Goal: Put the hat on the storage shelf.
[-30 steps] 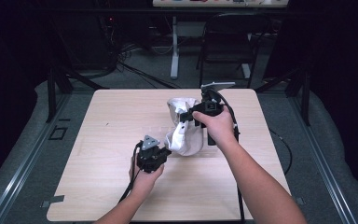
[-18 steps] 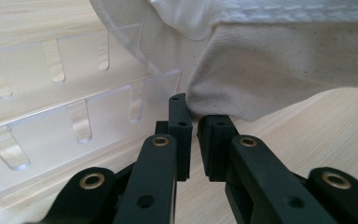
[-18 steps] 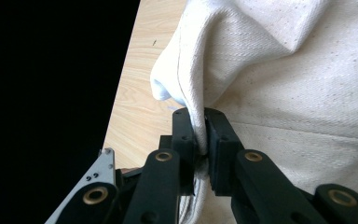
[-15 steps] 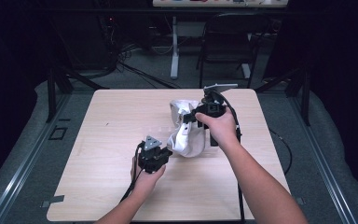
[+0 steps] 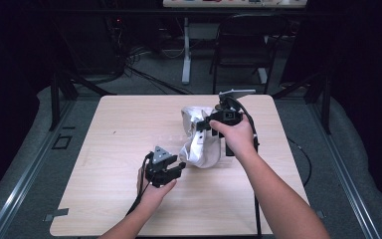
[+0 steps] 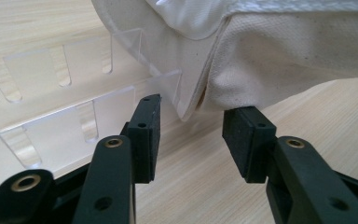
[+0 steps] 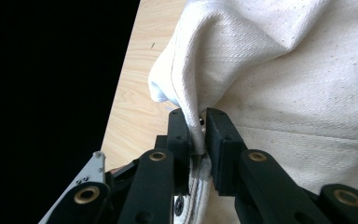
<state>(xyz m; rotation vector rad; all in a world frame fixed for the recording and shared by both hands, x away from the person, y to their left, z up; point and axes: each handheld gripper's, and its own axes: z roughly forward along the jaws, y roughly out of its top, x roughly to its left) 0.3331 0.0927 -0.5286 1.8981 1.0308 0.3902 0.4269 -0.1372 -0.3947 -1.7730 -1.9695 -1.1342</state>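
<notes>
A white canvas bag [image 5: 206,149] lies crumpled in the middle of the wooden table [image 5: 114,129]. My right gripper [image 5: 202,124] is shut on a folded edge of the bag [image 7: 279,84] and holds that part raised; in the right gripper view the cloth is pinched between the pads [image 7: 198,128]. My left gripper [image 5: 179,168] stands open at the bag's lower left corner. In the left gripper view that corner [image 6: 223,88] hangs just ahead of the open gripper [image 6: 191,119], untouched by the pads [image 6: 149,126].
A clear slotted plastic piece [image 6: 51,112] lies on the table under and beside the bag, left of my left jaws. A dark chair [image 5: 243,40] and a table leg [image 5: 185,50] stand beyond the far edge.
The left gripper has crept a little toward the bag's lower corner. The right gripper has shifted slightly right with the cloth still in it.
</notes>
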